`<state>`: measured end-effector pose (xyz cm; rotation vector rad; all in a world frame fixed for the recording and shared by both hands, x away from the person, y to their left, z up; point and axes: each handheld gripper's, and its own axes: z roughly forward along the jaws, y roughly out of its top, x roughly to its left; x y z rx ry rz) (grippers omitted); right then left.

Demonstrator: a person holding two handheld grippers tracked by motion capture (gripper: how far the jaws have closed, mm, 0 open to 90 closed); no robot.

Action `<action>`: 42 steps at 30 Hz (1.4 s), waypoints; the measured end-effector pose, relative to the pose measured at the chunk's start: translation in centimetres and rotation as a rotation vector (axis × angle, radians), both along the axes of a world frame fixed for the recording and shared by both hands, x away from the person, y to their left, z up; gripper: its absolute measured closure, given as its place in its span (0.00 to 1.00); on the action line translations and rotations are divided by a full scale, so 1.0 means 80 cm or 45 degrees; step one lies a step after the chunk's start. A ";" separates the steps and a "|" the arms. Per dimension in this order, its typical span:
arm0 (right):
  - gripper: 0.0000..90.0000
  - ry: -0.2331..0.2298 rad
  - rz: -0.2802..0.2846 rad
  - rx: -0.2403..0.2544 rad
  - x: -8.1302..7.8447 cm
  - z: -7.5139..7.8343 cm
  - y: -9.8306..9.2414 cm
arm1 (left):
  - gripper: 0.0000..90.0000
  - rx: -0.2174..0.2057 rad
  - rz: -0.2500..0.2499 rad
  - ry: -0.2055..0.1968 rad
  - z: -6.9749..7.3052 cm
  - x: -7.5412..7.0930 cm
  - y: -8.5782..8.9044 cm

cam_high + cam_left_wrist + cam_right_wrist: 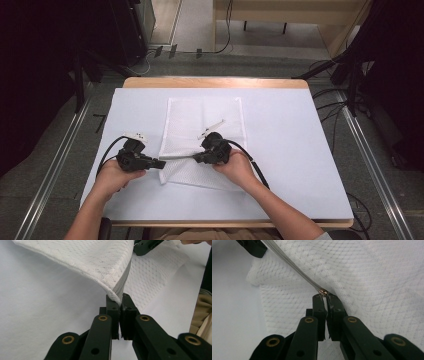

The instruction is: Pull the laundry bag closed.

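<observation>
Left gripper (119, 305) jaws clamped on mesh bag (200, 125) corner, anchoring it; right gripper (325, 299) jaws pinch zipper pull (323, 292), tape taut between.

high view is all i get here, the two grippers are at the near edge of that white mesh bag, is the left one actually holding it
Observer: Yes. In the left gripper view the left gripper is shut on the bag's zipper tape, right at the corner.
Operator: and the right one, cloth or zipper
Observer: The right gripper is shut at the small metal zipper slider, seemingly on its pull tab.
Operator: is the zipper slack between them
Observer: No. In the right gripper view the grey zipper runs in a straight line from the slider up toward the left gripper, and the mesh bag is lifted off the table along it.
</observation>
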<state>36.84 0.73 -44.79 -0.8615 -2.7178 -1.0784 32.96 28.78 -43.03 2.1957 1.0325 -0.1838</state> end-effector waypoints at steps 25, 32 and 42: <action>0.98 0.018 -0.043 -0.014 0.005 -0.002 -0.027 | 0.98 0.005 0.009 0.001 -0.001 -0.004 0.004; 0.98 0.031 -0.074 -0.029 0.006 -0.004 -0.039 | 0.98 0.012 0.017 0.004 -0.001 -0.004 0.008; 0.98 0.031 -0.084 -0.030 0.005 -0.003 -0.050 | 0.97 0.017 0.006 0.009 -0.002 -0.004 0.007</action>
